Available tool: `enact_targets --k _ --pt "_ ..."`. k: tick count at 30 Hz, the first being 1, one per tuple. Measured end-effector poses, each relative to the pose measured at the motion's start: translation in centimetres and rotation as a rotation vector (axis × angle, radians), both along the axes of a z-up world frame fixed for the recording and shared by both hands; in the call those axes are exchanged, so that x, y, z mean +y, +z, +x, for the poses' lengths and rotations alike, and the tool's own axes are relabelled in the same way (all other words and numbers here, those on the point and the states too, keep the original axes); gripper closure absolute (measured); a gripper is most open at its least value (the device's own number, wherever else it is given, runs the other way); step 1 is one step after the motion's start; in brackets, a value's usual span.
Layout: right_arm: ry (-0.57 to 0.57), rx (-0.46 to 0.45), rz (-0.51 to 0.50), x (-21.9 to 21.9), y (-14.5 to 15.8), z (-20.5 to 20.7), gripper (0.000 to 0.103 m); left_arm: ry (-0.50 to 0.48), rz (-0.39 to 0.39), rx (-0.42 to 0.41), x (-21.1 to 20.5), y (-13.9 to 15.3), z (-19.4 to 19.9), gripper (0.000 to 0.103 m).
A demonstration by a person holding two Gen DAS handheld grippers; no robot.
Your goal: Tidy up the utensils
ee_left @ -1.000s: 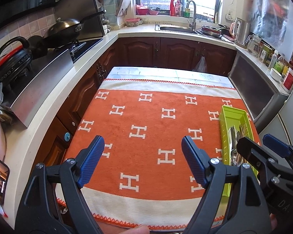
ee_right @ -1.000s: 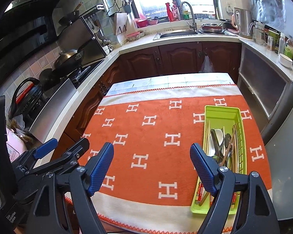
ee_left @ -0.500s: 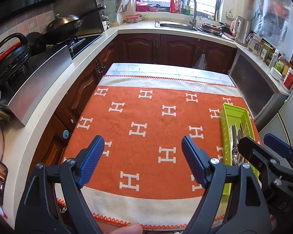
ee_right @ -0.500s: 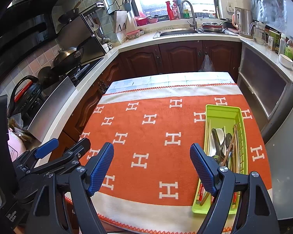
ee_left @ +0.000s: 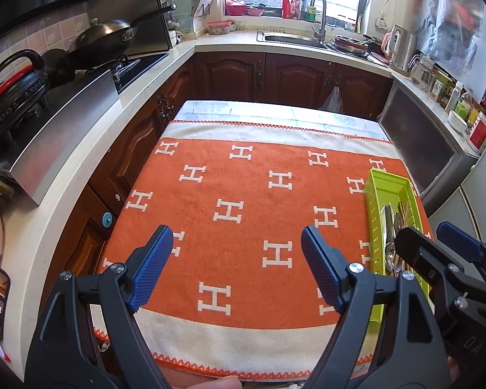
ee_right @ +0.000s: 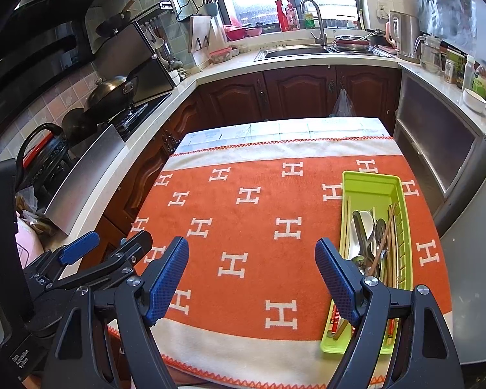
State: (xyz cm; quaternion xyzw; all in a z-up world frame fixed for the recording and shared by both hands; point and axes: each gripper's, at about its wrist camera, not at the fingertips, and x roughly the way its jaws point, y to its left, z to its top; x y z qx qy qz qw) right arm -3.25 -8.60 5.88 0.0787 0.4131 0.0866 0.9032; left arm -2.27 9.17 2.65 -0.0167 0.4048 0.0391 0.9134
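we find the left tongs [ee_left: 233, 265] released, jaws spread wide with nothing between them, hanging over the near part of the orange cloth [ee_left: 243, 194]. the right tongs [ee_right: 252, 275] are likewise released and carry nothing, and stand just right of the left pair.

just right of the right tongs, at the right edge of the desk [ee_right: 275, 128], lies the green tray [ee_right: 372, 181]. in it we note the utensils: spoons [ee_right: 361, 230], chopsticks [ee_right: 387, 230] and what look like forks, all lengthwise but heaped and crossing one another. no utensil lies loose on the cloth ahead of either pair of tongs.

this fits either a tray filled and done, or a mixed heap waiting to be sorted; we cannot settle which.

risks, in our judgement: the crossed chopsticks and spoons overlap, so a pinch on one would likely drag or flick a neighbour out. the tray sits near the desk edge and may slide on the soft cloth if pushed sideways. thin metal handles may slip between the padded jaws.
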Motion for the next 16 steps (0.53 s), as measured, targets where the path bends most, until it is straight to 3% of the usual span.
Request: enact_targets --k 16 --pt "-0.01 0.012 -0.005 -0.3 -1.2 -0.6 0.022 -0.011 -0.027 0.013 0.2 -0.8 -0.1 0.024"
